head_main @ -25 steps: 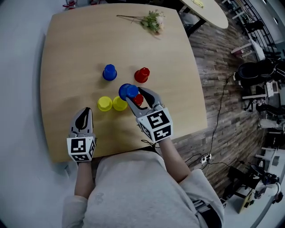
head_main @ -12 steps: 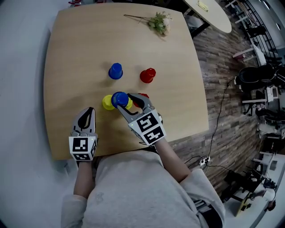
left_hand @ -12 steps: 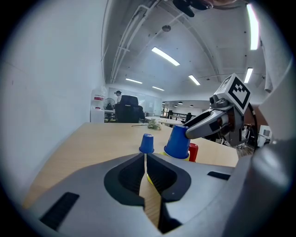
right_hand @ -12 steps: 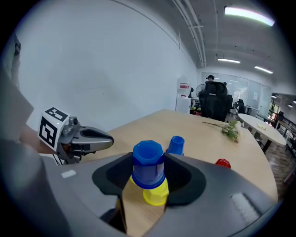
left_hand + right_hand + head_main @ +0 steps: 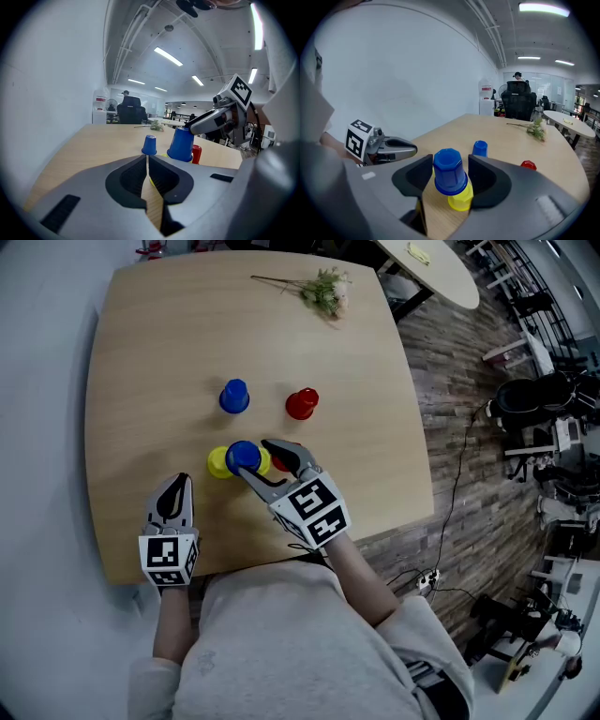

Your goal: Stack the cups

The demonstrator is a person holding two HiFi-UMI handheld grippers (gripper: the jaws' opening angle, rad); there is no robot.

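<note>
Cups go on cups, and I am at the letting-go part. My right claw (image 5: 255, 458) is opening, with the blue cup (image 5: 449, 169) between its two sides. That cup sits upside down on a yellow cup (image 5: 461, 200), near my edge of the counter (image 5: 141, 352). It is bright plastic with flat sides around its top. Next I think I must pull back slowly so I don't bump it, then go for the red cup (image 5: 302, 403). My left claw (image 5: 176, 482) is closed tight and holds nothing.

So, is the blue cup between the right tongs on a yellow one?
On: blue cup sits inverted over a yellow cup; right tongs opening around it.
</note>
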